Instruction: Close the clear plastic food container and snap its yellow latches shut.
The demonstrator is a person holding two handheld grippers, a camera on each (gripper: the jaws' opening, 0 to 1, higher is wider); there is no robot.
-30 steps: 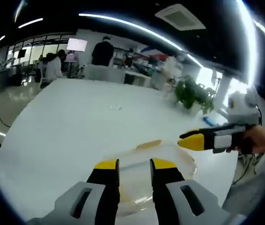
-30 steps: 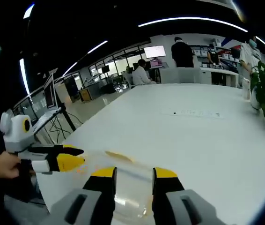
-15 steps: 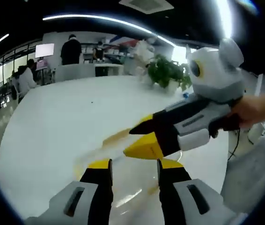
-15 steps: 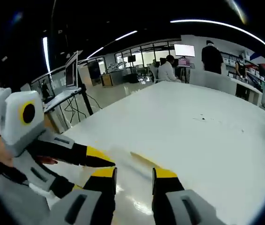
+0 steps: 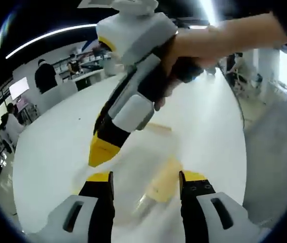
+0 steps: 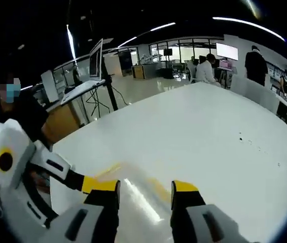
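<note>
Hovering open-jawed over the blurred container (image 5: 148,172): left gripper (image 5: 146,182), right gripper (image 6: 146,188); no legible writing.

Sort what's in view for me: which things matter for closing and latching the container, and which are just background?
Job:
clear container, blurred
yellow latch between the left gripper jaws
right gripper, jaws apart over the container; also seen at

Background:
white table
laptop on a stand
wall screen
people at the far desks
</note>
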